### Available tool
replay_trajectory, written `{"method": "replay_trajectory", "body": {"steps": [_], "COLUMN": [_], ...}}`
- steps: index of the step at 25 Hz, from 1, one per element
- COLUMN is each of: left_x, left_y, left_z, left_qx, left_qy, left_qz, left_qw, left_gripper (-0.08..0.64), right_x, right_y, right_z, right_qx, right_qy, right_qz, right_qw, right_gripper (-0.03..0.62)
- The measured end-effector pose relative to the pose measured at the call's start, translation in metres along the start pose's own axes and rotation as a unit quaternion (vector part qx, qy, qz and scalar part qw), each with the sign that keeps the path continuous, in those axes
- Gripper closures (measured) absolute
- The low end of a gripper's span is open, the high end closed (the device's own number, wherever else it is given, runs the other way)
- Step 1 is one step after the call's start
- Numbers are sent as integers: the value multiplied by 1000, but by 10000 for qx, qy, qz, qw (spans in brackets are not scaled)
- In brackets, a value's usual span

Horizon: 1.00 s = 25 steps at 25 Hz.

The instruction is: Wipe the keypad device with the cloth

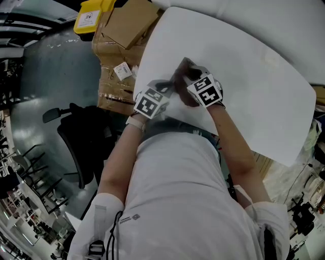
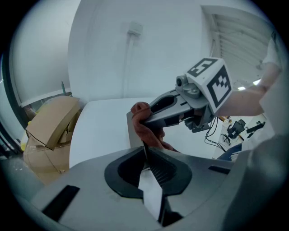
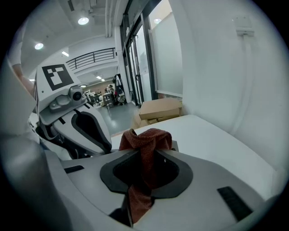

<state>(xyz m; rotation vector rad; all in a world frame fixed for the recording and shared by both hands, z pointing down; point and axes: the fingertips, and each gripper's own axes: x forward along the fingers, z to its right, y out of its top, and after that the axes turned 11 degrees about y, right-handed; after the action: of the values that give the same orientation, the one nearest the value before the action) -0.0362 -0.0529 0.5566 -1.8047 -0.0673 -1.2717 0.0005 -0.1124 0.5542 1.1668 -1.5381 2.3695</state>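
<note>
The keypad device (image 2: 134, 134) is a thin grey slab held upright above the white table (image 1: 244, 71). My left gripper (image 2: 146, 155) is shut on its lower edge. A red-brown cloth (image 3: 145, 143) is bunched in my right gripper (image 3: 146, 169), whose jaws are shut on it. The cloth (image 2: 143, 122) presses against the device's top edge. In the head view both grippers meet near the table's near edge. There the left gripper (image 1: 161, 93) and right gripper (image 1: 189, 84) hold the dark device (image 1: 184, 67) between them. The keypad face is hidden.
Cardboard boxes (image 1: 122, 35) and a yellow item (image 1: 91, 12) stand on the floor left of the table. A black office chair (image 1: 76, 139) is beside the person. A wall socket (image 2: 134, 30) with a cable sits on the white wall behind the table.
</note>
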Motion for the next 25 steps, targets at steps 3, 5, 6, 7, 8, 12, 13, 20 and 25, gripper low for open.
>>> {"method": "replay_trajectory", "body": {"steps": [3, 5, 6, 7, 8, 12, 13, 20, 25], "left_x": [0, 0, 0, 0, 0, 1, 1, 0, 1], "left_y": [0, 0, 0, 0, 0, 0, 0, 0, -2], "left_z": [0, 0, 0, 0, 0, -1, -1, -1, -2], "left_qx": [-2, -14, -18, -17, -10, -3, -16, -42, -29], "left_qy": [-2, 1, 3, 5, 8, 20, 17, 32, 38], "left_qz": [0, 6, 9, 10, 8, 2, 3, 8, -17], "left_qw": [10000, 10000, 10000, 10000, 10000, 10000, 10000, 10000, 10000], "left_gripper": [545, 545, 545, 545, 545, 545, 545, 545, 545], "right_x": [-1, -2, -3, -3, -3, -4, -4, -8, -8], "right_y": [-9, -17, -21, -24, -26, -37, -40, -74, -91], "right_z": [4, 5, 5, 6, 7, 10, 10, 17, 19], "right_qx": [123, 214, 255, 290, 324, 493, 536, 880, 1004], "right_qy": [11, 24, 26, 22, 12, -14, -17, -23, -47], "right_qz": [-33, -110, -129, -133, -131, -138, -146, -390, -466], "right_qw": [9999, 9997, 9996, 9995, 9994, 9987, 9985, 9954, 9938], "right_gripper": [508, 508, 509, 508, 509, 508, 508, 508, 508]}}
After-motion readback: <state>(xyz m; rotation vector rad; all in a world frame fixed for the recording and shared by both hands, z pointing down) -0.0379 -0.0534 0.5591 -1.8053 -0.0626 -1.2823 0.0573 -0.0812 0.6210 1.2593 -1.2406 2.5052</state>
